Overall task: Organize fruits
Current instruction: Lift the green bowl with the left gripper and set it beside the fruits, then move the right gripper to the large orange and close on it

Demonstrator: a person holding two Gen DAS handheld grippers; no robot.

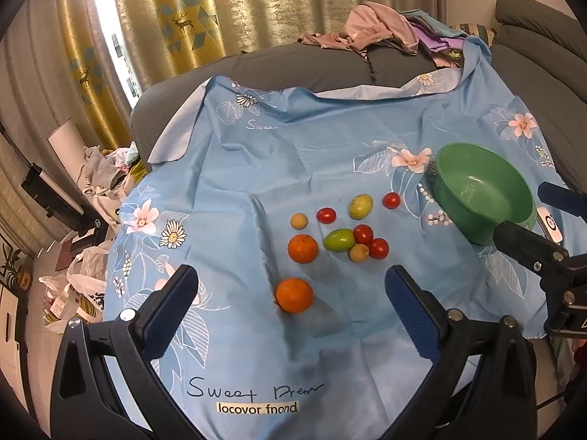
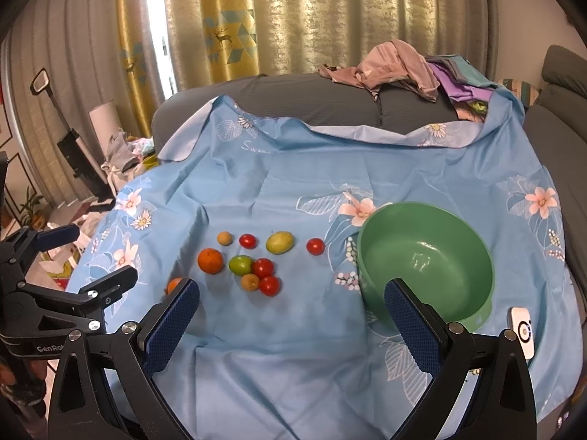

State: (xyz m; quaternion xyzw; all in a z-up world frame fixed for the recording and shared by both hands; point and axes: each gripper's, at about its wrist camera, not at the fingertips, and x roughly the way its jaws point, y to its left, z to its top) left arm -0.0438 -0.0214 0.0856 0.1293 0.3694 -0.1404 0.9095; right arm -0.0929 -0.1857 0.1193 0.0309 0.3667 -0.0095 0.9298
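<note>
Several fruits lie on a blue flowered cloth [image 1: 256, 154]: two oranges [image 1: 294, 294] [image 1: 302, 248], a green tomato [image 1: 339, 239], a yellow-green fruit [image 1: 361, 206], small red tomatoes [image 1: 326, 215] and small tan fruits [image 1: 298, 220]. An empty green bowl [image 1: 480, 190] stands at the right. My left gripper [image 1: 291, 289] is open above the cloth, with the near orange between its fingers further ahead. My right gripper [image 2: 291, 293] is open and empty, its right finger in front of the bowl [image 2: 425, 256]. The fruit cluster [image 2: 253, 266] lies ahead of it, to the left.
A grey sofa [image 1: 301, 66] runs behind the cloth, with a pile of clothes [image 1: 381, 29] on it. A small white device [image 2: 522, 332] lies right of the bowl. Bags and clutter [image 1: 80, 275] sit on the floor at the left. Curtains hang behind.
</note>
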